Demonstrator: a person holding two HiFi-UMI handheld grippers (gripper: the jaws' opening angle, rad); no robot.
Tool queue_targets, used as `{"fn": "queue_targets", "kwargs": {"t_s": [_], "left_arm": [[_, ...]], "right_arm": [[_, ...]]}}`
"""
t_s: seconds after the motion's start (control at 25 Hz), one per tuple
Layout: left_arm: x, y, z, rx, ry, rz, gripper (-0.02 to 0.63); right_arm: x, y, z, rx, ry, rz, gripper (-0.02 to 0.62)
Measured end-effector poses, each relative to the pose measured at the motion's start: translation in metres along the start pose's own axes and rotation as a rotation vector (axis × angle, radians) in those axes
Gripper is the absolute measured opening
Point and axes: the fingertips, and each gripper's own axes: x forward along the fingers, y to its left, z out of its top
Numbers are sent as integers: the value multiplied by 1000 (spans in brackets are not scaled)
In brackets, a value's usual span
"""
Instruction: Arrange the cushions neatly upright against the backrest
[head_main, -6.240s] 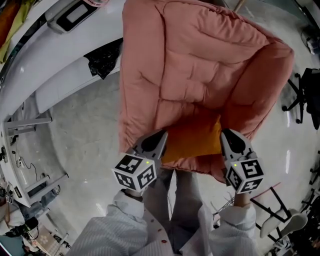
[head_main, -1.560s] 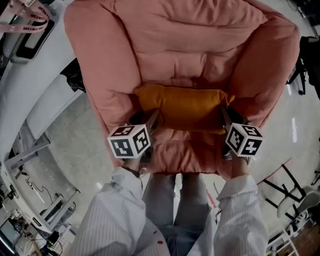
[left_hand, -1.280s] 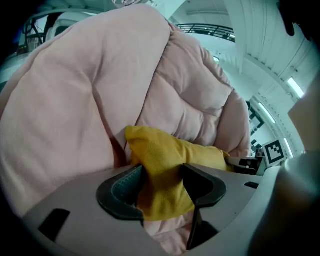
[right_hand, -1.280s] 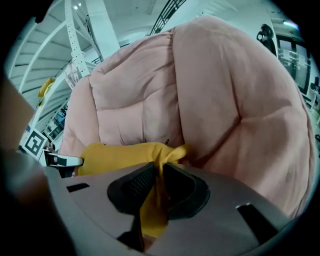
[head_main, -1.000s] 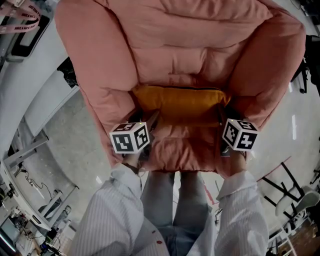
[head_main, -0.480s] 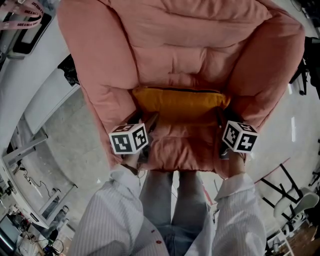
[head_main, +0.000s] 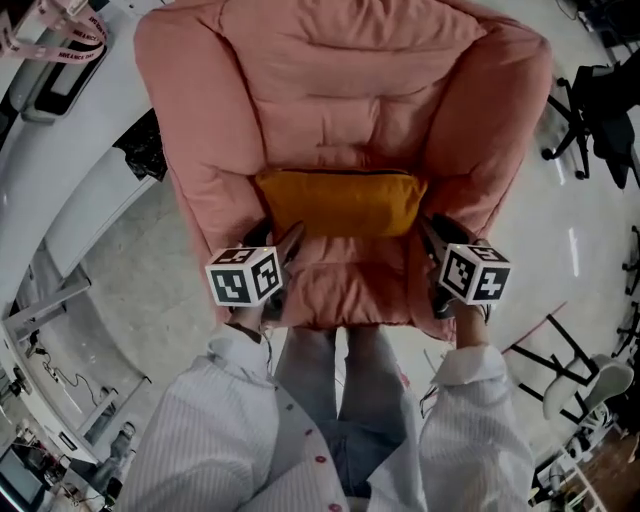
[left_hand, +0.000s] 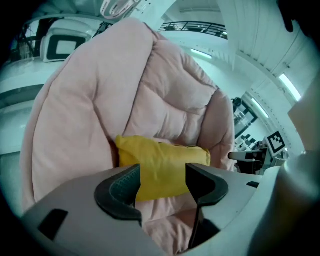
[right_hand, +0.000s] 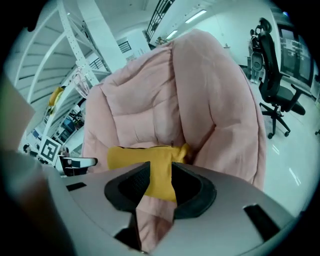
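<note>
An orange-yellow cushion (head_main: 340, 202) stands on its long edge on the seat of a pink padded armchair (head_main: 340, 90), leaning against the backrest. My left gripper (head_main: 282, 246) hovers over the seat's front left, just short of the cushion's left end, jaws open and empty. Just off the cushion's right end, by the armrest, is my right gripper (head_main: 432, 240), its jaws apart with nothing pressed between them. In the left gripper view the cushion (left_hand: 160, 165) shows beyond the gripper (left_hand: 162, 182). In the right gripper view the cushion (right_hand: 150, 162) lies past the gripper (right_hand: 160, 187).
A white curved counter (head_main: 60, 170) with a black object (head_main: 145, 150) runs along the left. A black office chair (head_main: 595, 110) stands at the right, and chair legs (head_main: 580, 390) at the lower right. My legs are against the seat's front edge (head_main: 340, 315).
Both grippers have drawn back a little from the cushion's ends toward the seat front. The cushion stays upright against the backrest. The head view has shifted.
</note>
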Motion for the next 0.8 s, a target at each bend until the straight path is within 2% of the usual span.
{"fn": "queue_targets", "kwargs": {"t_s": [0.28,0.52,0.8], "left_arm": [[-39,-73,46,59,-105,-148,287],[-95,-138,79,99,-195,-286,268],[-176,-211,113,196,-310,-422,217]], "right_arm": [[-68,49,50,-67,-97,128,94],[-144,102,105,-104,-275,234,94],[-246,173,159,-289,-494,283,94]]}}
